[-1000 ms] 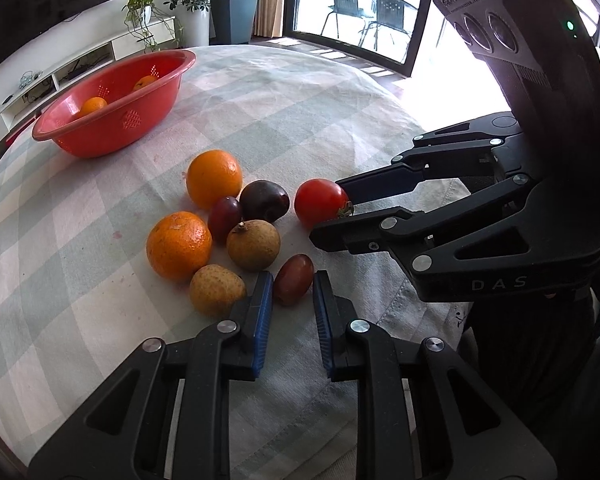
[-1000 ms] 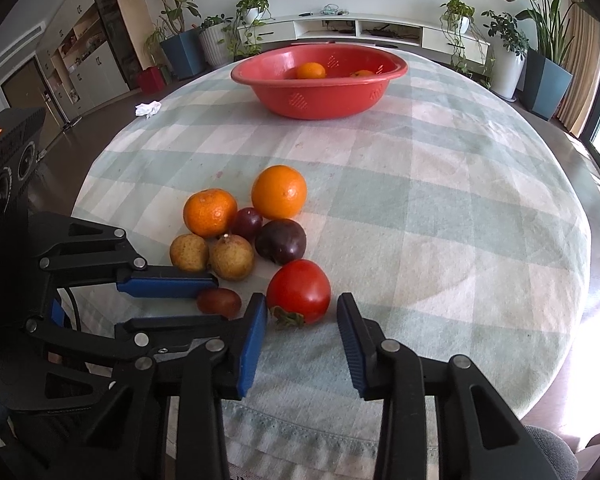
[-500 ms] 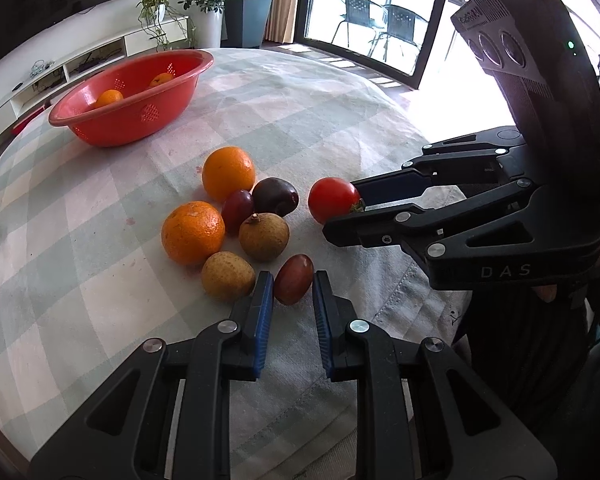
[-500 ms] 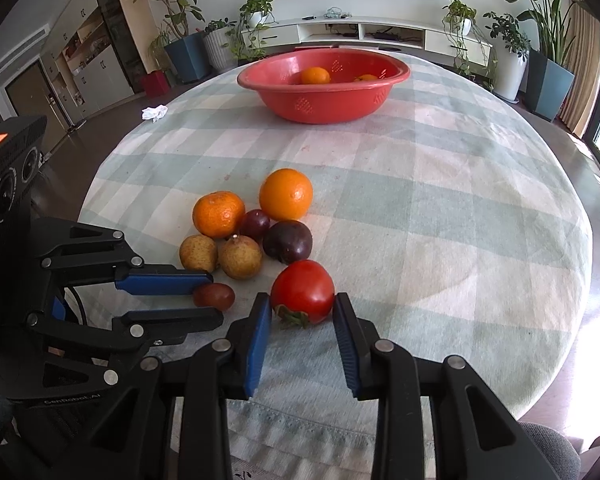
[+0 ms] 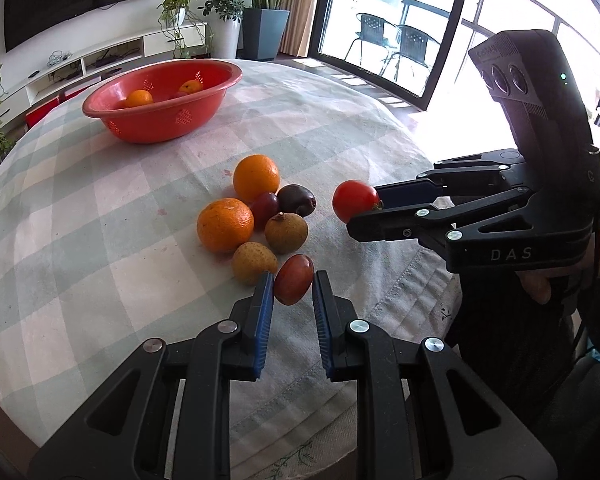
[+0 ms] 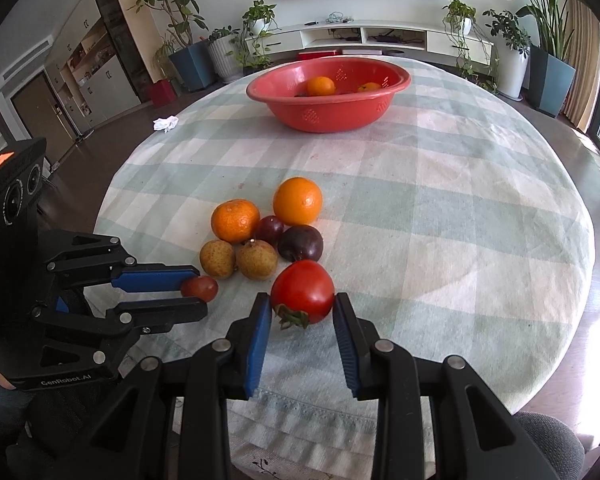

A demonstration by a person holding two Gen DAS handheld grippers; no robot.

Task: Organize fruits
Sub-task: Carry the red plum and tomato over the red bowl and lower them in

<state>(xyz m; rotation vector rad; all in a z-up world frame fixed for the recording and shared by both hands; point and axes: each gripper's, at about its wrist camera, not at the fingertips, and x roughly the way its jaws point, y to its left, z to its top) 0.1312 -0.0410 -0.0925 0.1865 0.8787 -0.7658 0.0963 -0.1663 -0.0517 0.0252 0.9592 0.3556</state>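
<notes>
**Two fruits gripped, basin still across the cloth**

Sunlit living room with potted plants, a wall screen and balcony doors surrounds a round tabletop (image 6: 440,208) under a pale checked cloth. Far across it stands the red basin (image 6: 328,114), already holding at least two oranges. Near the front edge lies the loose cluster: two oranges (image 6: 298,201), a dark plum (image 6: 301,243), a smaller dark fruit, and two tan, rough-skinned fruits (image 6: 257,259).

The right hand-held gripper (image 6: 302,310) is clenched on the red tomato (image 6: 302,294), its blue pads pressing the flanks, the calyx pointing back toward the camera. The left hand-held gripper (image 5: 292,285) is clamped on a small reddish oval fruit (image 5: 293,279) held at the very tips of its pads, just beside one tan fruit.

As I judge it, the step in hand is lifting both fruits clear and carrying them to the basin. Done well, that means rising straight up before travelling, so neither fruit nudges the cluster and sets it rolling. The left grip sits shallow on a smooth fruit, so it could slip; a steady, unhurried carry with little wrist roll suits it. The tomato is soft, so no extra squeeze. Release low inside the basin, not from above its rim.
</notes>
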